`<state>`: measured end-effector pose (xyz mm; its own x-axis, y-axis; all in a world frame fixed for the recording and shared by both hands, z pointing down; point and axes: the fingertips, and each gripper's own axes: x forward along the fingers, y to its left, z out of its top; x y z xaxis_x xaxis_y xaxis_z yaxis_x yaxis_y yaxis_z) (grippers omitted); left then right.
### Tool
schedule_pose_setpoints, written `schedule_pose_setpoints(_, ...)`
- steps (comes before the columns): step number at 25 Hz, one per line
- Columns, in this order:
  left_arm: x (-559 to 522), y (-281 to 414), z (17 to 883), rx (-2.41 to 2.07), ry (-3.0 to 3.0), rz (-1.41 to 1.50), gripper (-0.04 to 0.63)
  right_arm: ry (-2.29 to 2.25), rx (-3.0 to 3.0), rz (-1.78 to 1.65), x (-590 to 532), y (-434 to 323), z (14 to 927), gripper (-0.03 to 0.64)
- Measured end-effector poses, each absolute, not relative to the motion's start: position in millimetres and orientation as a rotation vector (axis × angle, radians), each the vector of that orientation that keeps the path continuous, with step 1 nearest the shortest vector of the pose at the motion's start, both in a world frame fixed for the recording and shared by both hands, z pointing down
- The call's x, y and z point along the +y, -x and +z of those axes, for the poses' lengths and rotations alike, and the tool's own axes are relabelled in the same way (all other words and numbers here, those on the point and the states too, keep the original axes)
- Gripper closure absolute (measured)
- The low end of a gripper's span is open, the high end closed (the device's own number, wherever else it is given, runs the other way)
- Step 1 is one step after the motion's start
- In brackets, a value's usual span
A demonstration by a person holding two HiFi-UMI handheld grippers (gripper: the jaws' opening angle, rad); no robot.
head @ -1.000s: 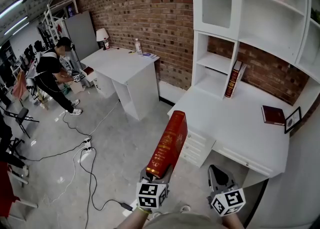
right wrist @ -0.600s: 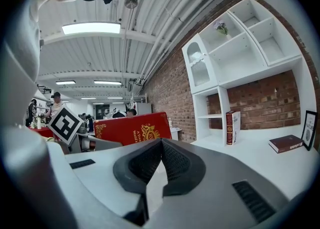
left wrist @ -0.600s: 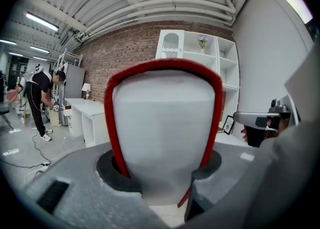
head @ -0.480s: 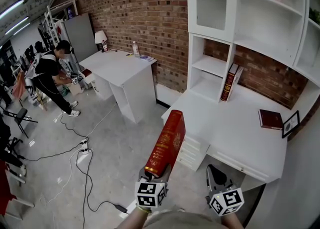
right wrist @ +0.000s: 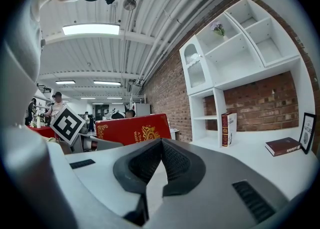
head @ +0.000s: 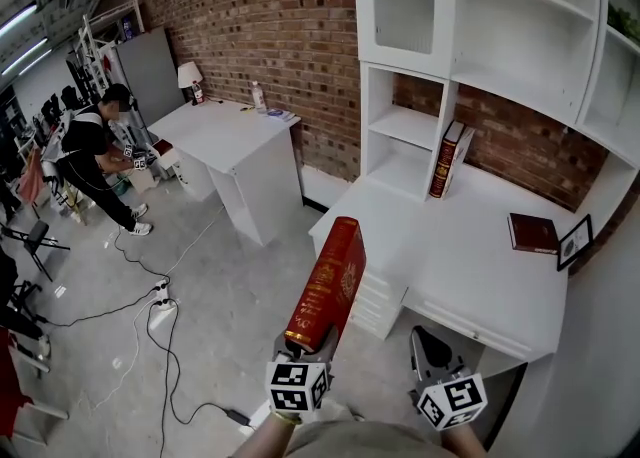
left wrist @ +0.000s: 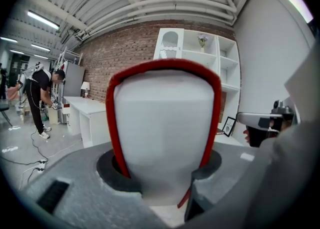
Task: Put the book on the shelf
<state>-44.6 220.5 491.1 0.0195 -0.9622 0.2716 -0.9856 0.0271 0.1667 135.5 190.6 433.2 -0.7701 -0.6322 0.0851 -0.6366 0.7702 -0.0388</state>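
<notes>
My left gripper (head: 310, 344) is shut on the lower end of a thick red book (head: 328, 284) with gold print, held out in front of me toward the white desk (head: 470, 266). In the left gripper view the book (left wrist: 165, 123) fills the middle, its white page edge facing the camera between the jaws. My right gripper (head: 432, 349) hangs low at the right, shut and holding nothing; its tips meet in the right gripper view (right wrist: 161, 145). The white shelf unit (head: 405, 126) stands on the desk against the brick wall, with a red book (head: 444, 160) leaning at its cubby.
A dark red book (head: 530, 233) lies flat on the desk near a small framed picture (head: 573, 241). A second white desk (head: 235, 136) stands to the left. A person (head: 90, 151) bends over at the far left. Cables (head: 165, 336) trail on the floor.
The desk and shelf unit have shifted left and slightly down in the head view as I move toward them. Both grippers hold the same pose, the book still in the left one.
</notes>
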Motion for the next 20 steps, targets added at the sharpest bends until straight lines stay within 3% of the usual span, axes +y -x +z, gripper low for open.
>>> schedule_pose_setpoints(20,162,60,492,-1.974,-2.017,0.136,0.359,-1.083,-2.866,0.128,139,-124,438,0.611)
